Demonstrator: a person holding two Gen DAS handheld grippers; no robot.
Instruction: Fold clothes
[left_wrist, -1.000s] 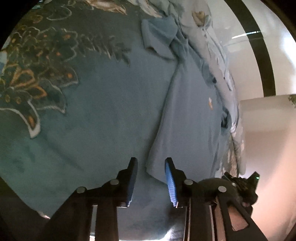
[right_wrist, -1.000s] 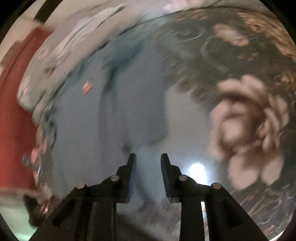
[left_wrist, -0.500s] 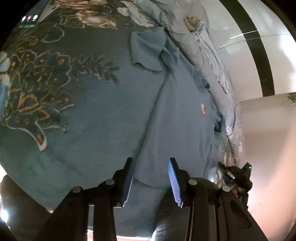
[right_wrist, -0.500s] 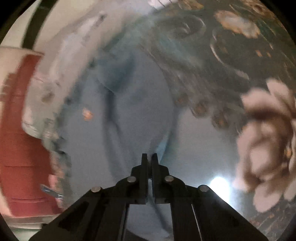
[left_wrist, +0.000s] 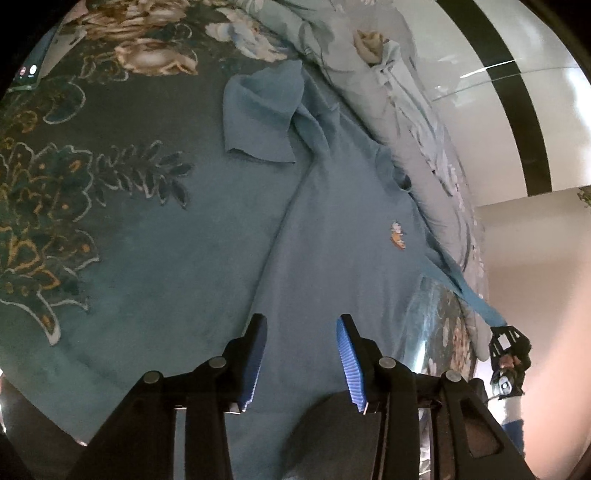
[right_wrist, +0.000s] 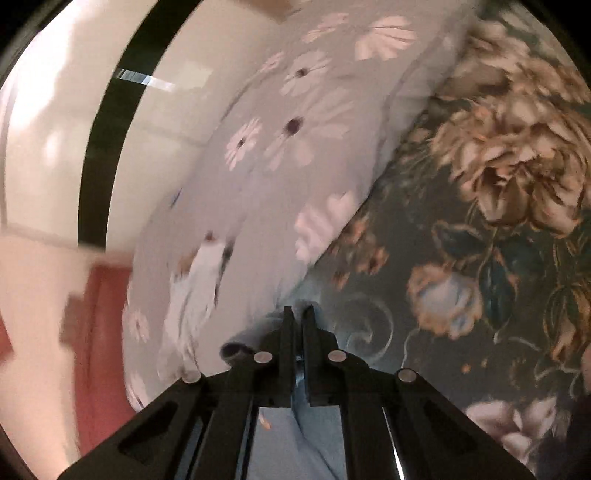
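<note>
Floral bedspread (left_wrist: 122, 229) carries the blue shirt (left_wrist: 332, 229). Right gripper (right_wrist: 298, 314) pinches its sleeve, lifting; thin cloth could slip free. Left gripper (left_wrist: 301, 354) hovers open over the hem.

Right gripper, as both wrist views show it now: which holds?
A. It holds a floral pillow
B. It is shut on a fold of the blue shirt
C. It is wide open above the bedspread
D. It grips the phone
B: the right gripper has its jaws pressed together with blue shirt fabric bunched at the tips, and the left wrist view shows a strip of that shirt pulled out toward it.
</note>
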